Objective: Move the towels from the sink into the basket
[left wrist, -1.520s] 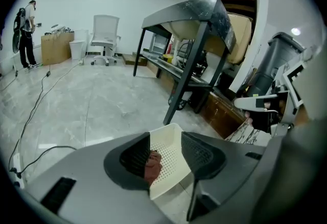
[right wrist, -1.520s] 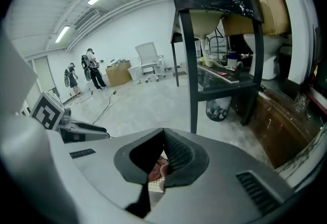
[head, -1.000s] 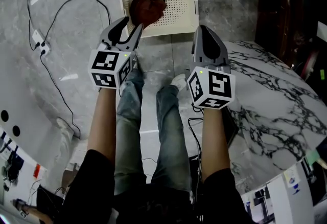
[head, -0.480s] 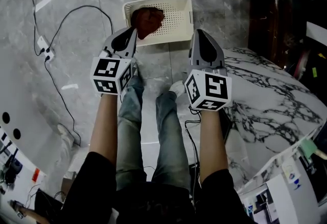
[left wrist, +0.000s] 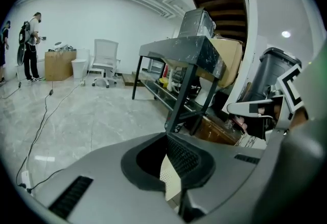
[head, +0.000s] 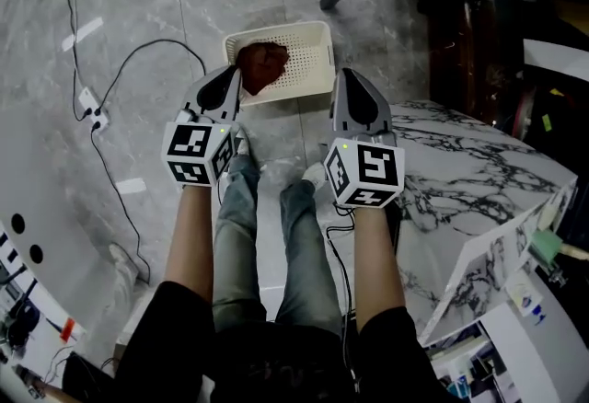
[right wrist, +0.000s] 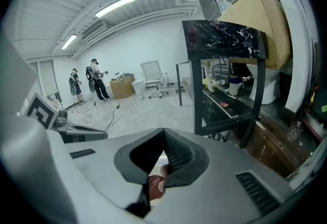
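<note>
I see one crumpled, dark red towel (head: 262, 65) bunched in the left end of the cream perforated basket (head: 315, 50) on the floor. My left claw (head: 235, 73) has just closed, empty; my right claw (head: 347, 75) is also closed on nothing.

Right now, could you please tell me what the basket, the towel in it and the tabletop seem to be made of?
The basket: likely cream plastic, matte; its base has regular small holes. The towel: soft dark red cloth, bunched in folds. The tabletop: marble or a marble-look surface, fairly smooth, white with black veining.
</note>
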Tool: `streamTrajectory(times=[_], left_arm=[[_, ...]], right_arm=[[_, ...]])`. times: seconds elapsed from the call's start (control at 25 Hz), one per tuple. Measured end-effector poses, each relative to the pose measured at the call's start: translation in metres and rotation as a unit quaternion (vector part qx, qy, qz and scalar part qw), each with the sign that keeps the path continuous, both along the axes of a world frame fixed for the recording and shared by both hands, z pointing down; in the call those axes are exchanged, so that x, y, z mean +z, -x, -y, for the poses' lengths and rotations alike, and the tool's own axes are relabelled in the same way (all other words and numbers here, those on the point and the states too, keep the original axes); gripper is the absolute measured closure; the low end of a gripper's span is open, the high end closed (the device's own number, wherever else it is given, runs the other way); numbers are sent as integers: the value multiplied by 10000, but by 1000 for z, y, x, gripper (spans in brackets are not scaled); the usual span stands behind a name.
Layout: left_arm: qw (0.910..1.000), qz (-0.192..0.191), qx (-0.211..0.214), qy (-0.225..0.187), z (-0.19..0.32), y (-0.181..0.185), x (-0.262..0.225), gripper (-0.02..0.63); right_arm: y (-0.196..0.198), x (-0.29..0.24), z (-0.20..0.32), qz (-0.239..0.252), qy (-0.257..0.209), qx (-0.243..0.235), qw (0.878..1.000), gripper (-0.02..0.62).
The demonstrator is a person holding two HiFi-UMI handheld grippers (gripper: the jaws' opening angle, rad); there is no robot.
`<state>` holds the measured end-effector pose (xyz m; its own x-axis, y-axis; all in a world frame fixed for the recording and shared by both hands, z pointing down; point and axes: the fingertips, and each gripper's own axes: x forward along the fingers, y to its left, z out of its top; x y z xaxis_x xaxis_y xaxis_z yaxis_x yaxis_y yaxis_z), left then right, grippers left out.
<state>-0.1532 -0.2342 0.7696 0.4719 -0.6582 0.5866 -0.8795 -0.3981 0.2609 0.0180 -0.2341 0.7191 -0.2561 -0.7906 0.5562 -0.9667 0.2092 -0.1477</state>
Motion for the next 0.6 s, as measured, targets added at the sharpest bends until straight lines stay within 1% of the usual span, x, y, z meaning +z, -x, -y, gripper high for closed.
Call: streamTrajectory(times=[0.16, 0.32, 0.6], left_arm=[[9998, -41, 36, -215, 3, -2, -43, 590], [9991, -164, -104, -384, 2, 2, -89, 589], [9962, -231, -214, -811, 2, 2, -175, 589]], right_arm=[[2, -35, -5, 29, -121, 0, 9999, 581], [5, -75, -8, 64, -265, -1, 9996, 581], [-2, -158, -5, 143, -673, 69, 9976, 580]])
